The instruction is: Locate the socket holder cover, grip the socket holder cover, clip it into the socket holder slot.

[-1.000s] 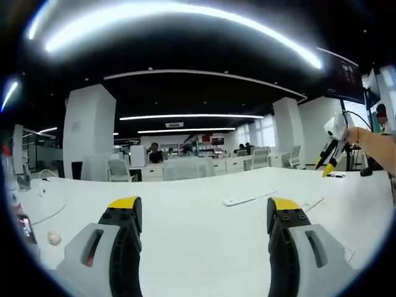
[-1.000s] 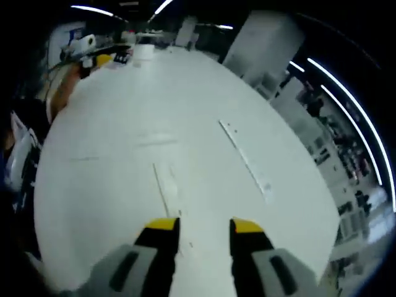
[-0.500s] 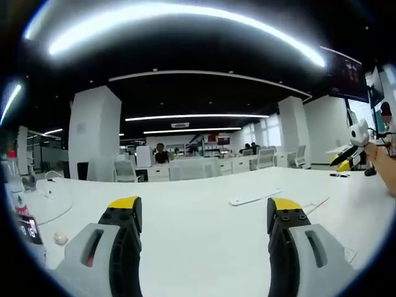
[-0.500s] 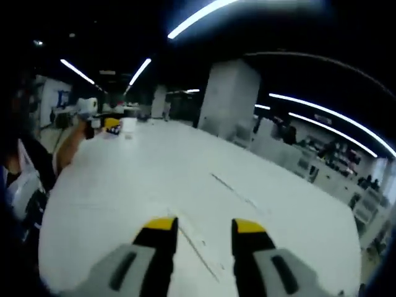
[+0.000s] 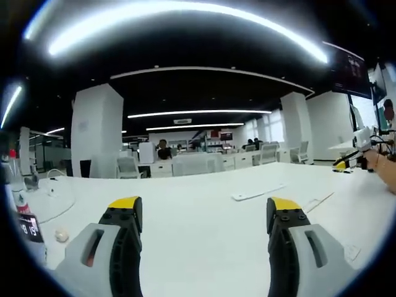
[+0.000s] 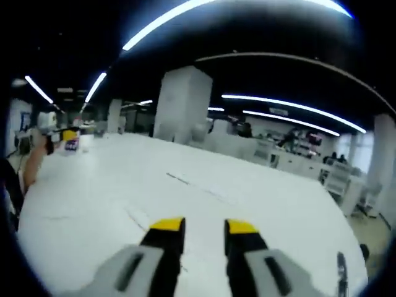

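Big open office with white pillars and strip lights overhead, desks and chairs way off in the back, and a huge white table (image 5: 204,216) taking up the foreground. Left gripper (image 5: 203,213) hovers over the table with its yellow-tipped jaws spread wide, nothing between them. Far off to its right lies the long flat white socket holder (image 5: 258,192), and just right of that a thin strip, probably the socket holder cover (image 5: 318,201). Right gripper (image 6: 204,226) has its jaws released too, only a narrow gap, holding nothing; the strips look like faint blurry lines on the table ahead of it. A bottle (image 5: 15,199) stands at the left edge of the left gripper view.
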Available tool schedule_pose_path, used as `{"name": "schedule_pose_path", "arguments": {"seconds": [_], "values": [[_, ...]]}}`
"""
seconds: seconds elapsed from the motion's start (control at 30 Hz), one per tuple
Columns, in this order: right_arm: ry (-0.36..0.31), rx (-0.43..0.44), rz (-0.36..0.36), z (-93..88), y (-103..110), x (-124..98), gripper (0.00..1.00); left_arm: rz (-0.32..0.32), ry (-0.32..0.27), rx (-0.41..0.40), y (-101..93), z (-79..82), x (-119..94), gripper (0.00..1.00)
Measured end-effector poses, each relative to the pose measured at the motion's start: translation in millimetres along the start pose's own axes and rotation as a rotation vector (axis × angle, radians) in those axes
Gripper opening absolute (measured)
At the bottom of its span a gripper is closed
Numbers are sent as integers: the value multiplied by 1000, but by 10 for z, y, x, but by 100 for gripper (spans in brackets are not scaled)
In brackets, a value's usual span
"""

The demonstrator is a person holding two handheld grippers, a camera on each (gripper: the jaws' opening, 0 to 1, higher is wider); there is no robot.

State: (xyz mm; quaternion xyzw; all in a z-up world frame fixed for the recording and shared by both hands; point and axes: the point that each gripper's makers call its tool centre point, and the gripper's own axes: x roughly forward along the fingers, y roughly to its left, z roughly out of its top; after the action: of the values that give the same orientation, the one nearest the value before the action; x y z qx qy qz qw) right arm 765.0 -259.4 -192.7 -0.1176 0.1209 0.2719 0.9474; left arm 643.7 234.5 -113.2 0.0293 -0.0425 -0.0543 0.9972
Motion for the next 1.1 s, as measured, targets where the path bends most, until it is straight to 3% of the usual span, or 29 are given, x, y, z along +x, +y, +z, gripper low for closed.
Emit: {"name": "schedule_pose_path", "arguments": {"seconds": [0.13,0.27,0.5,0.73,1.1], "values": [[76,28,-7,-280,-8,113,14,-13,26,1,-33,-67,17,81],[133,2,-13,-420,-16,174,5,-18,25,3,-48,-67,8,81],[193,-9,35,-530,171,224,4,-14,27,8,-25,-70,1,80],[263,-27,43,-694,181,255,4,-21,41,8,-44,-105,1,80],[289,-24,63,-750,212,256,4,-17,44,14,-46,-116,-18,80]]}}
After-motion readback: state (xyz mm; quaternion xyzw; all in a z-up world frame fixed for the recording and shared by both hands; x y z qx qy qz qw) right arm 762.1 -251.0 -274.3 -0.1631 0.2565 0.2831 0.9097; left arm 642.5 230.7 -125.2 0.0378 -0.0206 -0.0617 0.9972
